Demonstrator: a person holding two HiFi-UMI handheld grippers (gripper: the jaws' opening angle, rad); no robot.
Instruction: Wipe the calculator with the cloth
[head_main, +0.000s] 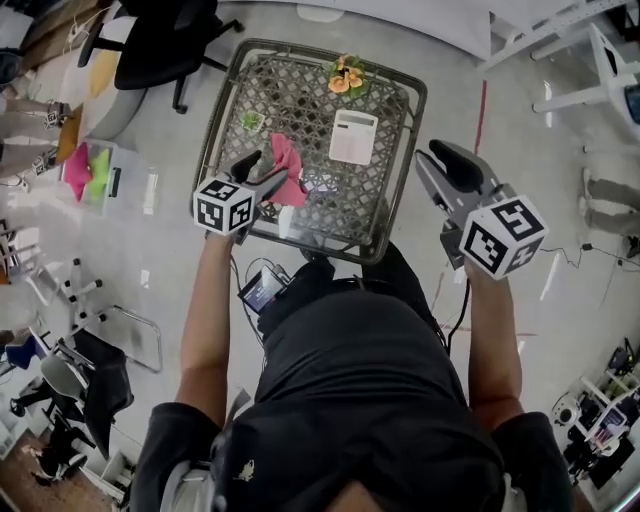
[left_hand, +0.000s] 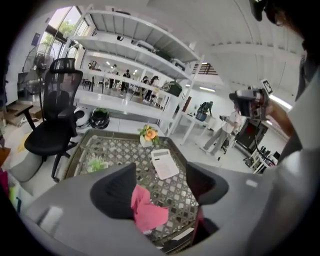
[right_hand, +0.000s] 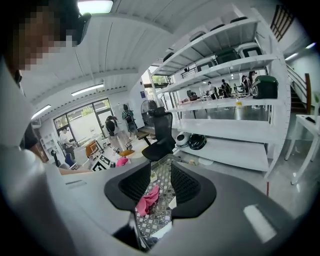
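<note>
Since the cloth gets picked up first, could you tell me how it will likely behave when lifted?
The cloth lies crumpled in soft folds, so it is probably floppy and would drape from the jaws. It looks thin, so it is likely light. On the table's open lattice, a corner might snag if dragged.

Bright even daylight, fisheye-warped dark edges

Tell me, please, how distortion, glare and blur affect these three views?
Head view: sharp, bowed edges, sheen on glossy floor; flat white calculator crisp. Left gripper view: fisheye, dark corners, crumpled pink cloth slightly soft. Right gripper view: same fisheye, bright ceiling lamp glaring.
</note>
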